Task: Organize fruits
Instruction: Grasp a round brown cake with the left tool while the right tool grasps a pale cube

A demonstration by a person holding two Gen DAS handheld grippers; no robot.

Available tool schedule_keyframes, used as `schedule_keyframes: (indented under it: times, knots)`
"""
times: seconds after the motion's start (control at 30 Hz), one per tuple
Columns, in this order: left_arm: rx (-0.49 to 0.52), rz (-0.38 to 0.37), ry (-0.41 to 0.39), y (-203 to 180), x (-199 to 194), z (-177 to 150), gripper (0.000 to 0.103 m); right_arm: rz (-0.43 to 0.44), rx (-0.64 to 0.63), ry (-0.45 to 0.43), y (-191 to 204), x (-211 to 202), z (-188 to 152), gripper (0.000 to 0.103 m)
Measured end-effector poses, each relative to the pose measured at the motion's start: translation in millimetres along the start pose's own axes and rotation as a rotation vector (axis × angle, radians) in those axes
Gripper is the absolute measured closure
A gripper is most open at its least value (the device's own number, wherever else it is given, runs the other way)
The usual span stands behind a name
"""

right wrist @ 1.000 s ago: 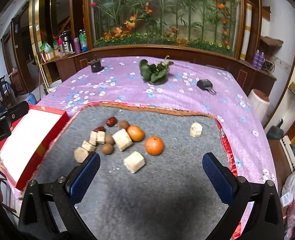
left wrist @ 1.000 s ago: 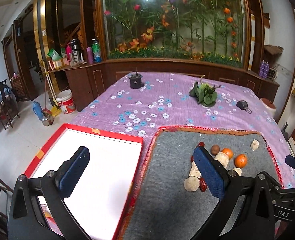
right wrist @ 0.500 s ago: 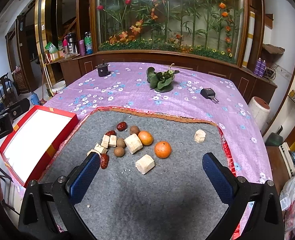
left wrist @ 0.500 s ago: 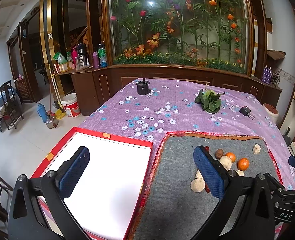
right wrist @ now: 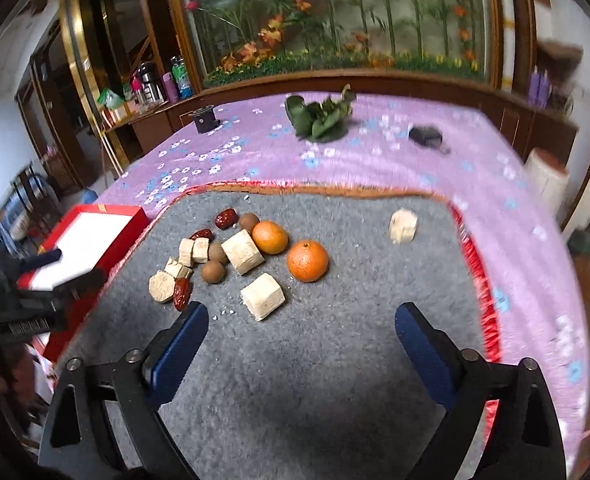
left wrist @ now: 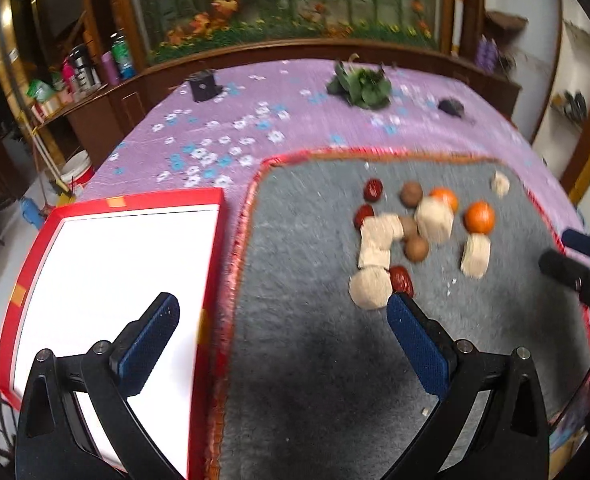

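Motion blur smears most of the left wrist view, so the fruit outlines there are soft. The left gripper [left wrist: 283, 316] has its fingers spread wide and grips nothing. Its left finger [left wrist: 147, 340] sits over the white floor of the red tray [left wrist: 211, 248], whose near corner is cut off by the frame. Its right finger [left wrist: 415, 344] covers part of the grey mat [left wrist: 307, 240], with its tip just below a red date [left wrist: 401, 280] and a round pale block [left wrist: 369, 288].

The right gripper [right wrist: 301, 326] is likewise wide open and empty. Ahead of and between its fingers lie a pale cube [right wrist: 263, 296], a large orange [right wrist: 307, 261] and a smaller orange [right wrist: 270, 237]. The brown longans [right wrist: 213, 271], dates and smaller blocks cluster beyond the left fingertip. One block [right wrist: 403, 226] sits well apart, beyond the right finger. The mat lies on the desk, over a purple flowered cloth [right wrist: 255, 148].

Compared with half a second ago, both cameras have tipped downward and closer: the fruits look larger, less of the flower display behind shows, and the left view has swung toward the fruit pile.
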State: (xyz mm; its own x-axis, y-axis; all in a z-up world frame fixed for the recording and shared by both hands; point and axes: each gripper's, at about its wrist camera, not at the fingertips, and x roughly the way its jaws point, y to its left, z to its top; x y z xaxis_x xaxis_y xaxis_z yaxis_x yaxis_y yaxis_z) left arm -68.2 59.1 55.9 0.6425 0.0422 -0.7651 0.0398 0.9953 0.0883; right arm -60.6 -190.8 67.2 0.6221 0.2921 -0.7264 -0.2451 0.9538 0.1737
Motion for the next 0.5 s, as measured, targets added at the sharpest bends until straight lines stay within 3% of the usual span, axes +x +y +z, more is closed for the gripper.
schedule_keyframes:
  times: [0.2, 0.3, 0.5]
  knots:
    - [0.085, -0.014, 0.028, -11, 9, -2, 0.000, 0.114, 0.013, 0.082, 2, 38, 4, 0.032]
    - [0.113, -0.050, 0.041, -12, 12, -1, 0.000, 0.130, -0.019, 0.116, 10, 53, 7, 0.035]
    - [0.184, -0.066, 0.066, -20, 23, 6, 0.012, 0.122, -0.070, 0.131, 21, 68, 12, 0.035]
